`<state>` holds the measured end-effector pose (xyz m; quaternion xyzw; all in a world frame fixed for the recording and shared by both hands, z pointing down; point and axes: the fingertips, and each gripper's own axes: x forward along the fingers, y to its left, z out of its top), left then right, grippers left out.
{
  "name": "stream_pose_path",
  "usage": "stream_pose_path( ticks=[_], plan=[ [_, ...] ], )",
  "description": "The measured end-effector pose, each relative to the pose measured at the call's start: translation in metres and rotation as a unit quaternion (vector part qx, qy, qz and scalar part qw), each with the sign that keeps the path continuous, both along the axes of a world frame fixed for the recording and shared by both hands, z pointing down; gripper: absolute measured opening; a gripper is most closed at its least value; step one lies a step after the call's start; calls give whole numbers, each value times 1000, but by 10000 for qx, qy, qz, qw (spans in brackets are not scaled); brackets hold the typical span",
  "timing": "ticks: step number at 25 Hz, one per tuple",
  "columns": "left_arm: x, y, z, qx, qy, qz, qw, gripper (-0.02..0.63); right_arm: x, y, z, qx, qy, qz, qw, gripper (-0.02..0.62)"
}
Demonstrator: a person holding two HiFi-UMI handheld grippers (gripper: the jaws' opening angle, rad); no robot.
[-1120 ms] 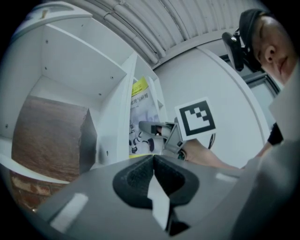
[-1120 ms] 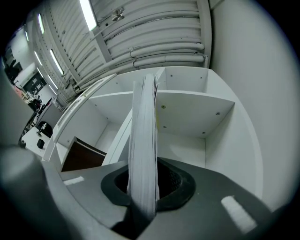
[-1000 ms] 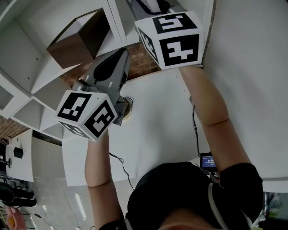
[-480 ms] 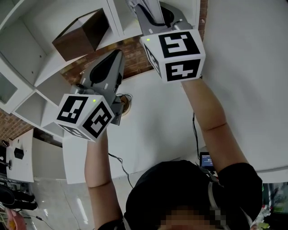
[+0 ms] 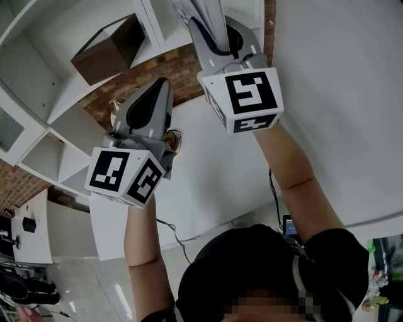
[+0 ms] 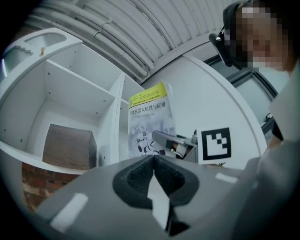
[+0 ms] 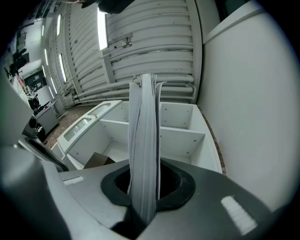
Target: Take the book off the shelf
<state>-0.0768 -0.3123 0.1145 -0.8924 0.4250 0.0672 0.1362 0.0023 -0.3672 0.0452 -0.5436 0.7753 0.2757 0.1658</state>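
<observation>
The book (image 7: 143, 140) stands edge-on between the pads of my right gripper (image 7: 143, 197), which is shut on it, clear of the white shelf unit (image 7: 178, 126) behind. In the left gripper view its yellow-topped cover (image 6: 149, 124) faces me, with the right gripper (image 6: 176, 143) clamped on its lower edge. The head view shows the book (image 5: 198, 16) running out of the top edge above the right gripper (image 5: 217, 44). My left gripper (image 5: 160, 85) hangs lower left, its jaws (image 6: 152, 159) shut on nothing.
A brown box (image 5: 110, 50) sits in a shelf compartment left of the book. Under both arms lies a white table (image 5: 214, 170) with a cable and a small device (image 5: 289, 224) near its edge. A brick wall (image 5: 157, 69) shows between shelf and table.
Both grippers have drawn back from the shelf toward me. The right one has brought the book with it, and more of its body shows in the head view.
</observation>
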Motion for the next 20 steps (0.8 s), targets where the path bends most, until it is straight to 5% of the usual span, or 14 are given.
stream_pose_path(
  ticks=[12, 20],
  plan=[
    [-1, 33, -2, 865, -184, -222, 9958, 6, 4, 31, 20, 468, -200, 187, 9985, 64],
    [3, 43, 15, 981, -524, -379, 9931, 6, 14, 52, 37, 540, -234, 185, 9981, 64]
  ],
)
